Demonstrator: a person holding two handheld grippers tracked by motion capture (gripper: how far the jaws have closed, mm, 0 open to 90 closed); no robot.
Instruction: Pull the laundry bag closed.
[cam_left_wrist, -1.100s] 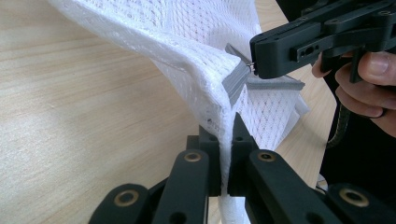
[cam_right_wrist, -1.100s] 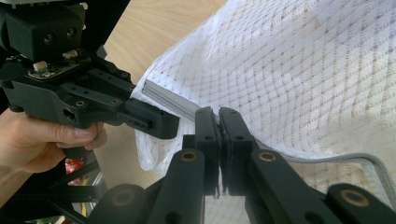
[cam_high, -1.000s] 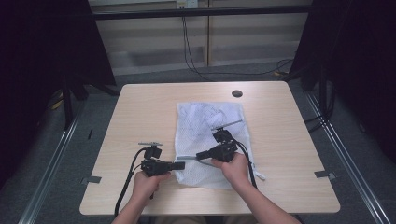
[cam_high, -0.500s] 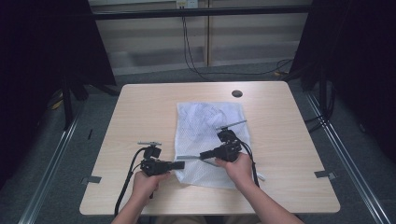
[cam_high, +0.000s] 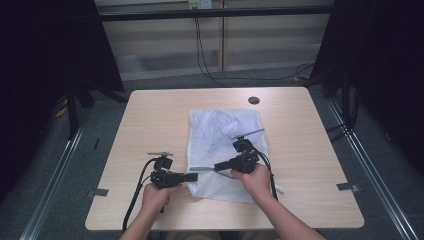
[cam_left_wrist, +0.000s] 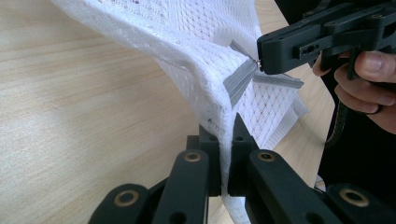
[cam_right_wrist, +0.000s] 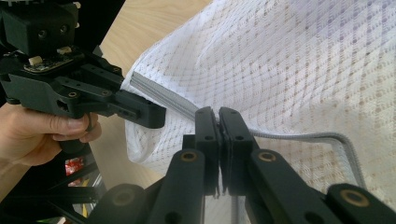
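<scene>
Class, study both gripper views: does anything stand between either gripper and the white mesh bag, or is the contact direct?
Nothing visible does. The left gripper is shut directly on a fold of the white mesh bag near its grey zipper. The right gripper is shut at the zipper tape, seemingly on the slider, which its jaws hide.

A fixed overhead camera looks forward and down across the pale wooden table (cam_high: 150, 125); each gripper camera peers close along its own black jaws; both share the white mesh laundry bag (cam_left_wrist: 187, 42) and its grey zipper (cam_right_wrist: 161, 99).
</scene>
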